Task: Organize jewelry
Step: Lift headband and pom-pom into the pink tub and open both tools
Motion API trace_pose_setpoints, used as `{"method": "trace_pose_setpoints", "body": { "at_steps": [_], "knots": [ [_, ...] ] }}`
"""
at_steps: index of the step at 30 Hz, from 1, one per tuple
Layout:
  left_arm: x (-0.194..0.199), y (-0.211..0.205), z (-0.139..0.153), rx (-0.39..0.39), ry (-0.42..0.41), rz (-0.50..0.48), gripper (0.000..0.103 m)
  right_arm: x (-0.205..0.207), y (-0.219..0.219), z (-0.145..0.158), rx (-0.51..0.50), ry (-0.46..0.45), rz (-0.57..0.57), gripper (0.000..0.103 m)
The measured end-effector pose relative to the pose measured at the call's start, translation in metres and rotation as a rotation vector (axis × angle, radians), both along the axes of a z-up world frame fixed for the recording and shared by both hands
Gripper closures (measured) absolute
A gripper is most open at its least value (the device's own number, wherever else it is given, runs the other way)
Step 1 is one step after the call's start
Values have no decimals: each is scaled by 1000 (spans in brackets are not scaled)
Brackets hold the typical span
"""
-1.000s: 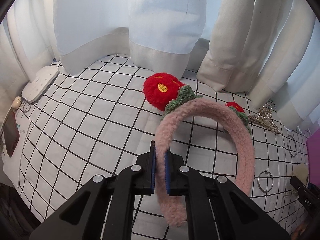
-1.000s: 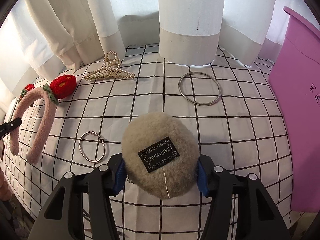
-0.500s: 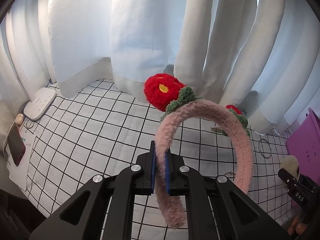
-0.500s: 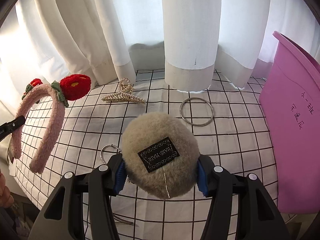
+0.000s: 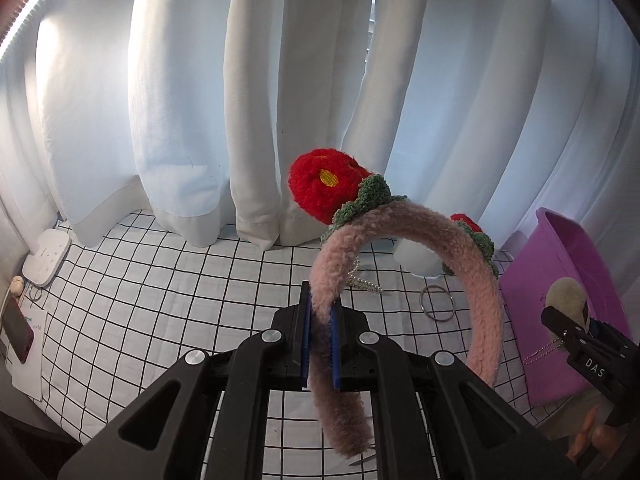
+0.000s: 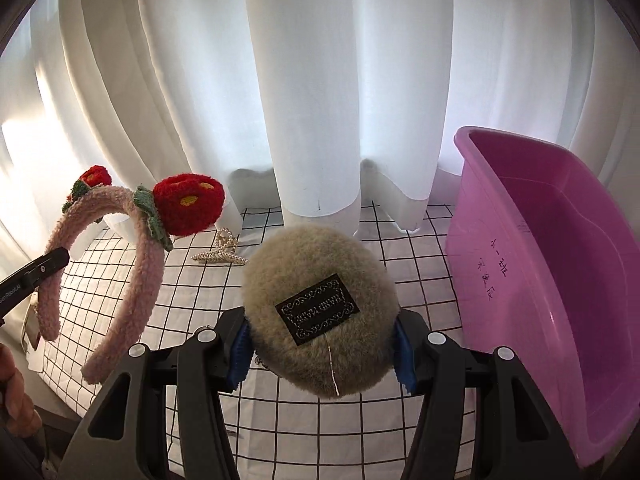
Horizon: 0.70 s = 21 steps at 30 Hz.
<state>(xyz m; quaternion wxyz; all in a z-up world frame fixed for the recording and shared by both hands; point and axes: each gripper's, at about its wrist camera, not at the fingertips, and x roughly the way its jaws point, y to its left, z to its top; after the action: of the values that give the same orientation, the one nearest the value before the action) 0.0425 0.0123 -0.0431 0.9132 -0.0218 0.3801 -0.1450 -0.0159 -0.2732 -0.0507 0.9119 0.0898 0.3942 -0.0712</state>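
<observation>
My left gripper is shut on a pink fuzzy headband with red knitted flowers, held well above the checked tablecloth. The headband also shows at the left of the right wrist view. My right gripper is shut on a beige fur pom-pom with a black label, held above the table to the left of a purple plastic bin. The bin and the pom-pom also show at the right of the left wrist view.
A pearl hair claw and a silver bangle lie on the tablecloth. White curtains hang behind the table. A white device and a phone sit at the far left edge.
Both grippers have risen higher above the table with their loads. The purple bin has come further into both views.
</observation>
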Motion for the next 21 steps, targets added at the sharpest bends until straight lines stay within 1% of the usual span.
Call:
{"method": "trace_pose_setpoints", "body": {
  "at_steps": [5,10,17,21],
  "knots": [
    [-11,-44,31,-37,-45,-67,95,-23,-35,31,-23,-59,-47,49],
    [-25,-101,55,-67,-85,-168,95,-45,-79,49,-33,-84,-110,49],
    [-41,-193,70,-91,-96,-302,95,-77,-148,61,-66,-91,-203,49],
    [-47,-246,72,-78,-92,-363,95,-89,-186,60,-64,-79,-233,49]
  ]
}}
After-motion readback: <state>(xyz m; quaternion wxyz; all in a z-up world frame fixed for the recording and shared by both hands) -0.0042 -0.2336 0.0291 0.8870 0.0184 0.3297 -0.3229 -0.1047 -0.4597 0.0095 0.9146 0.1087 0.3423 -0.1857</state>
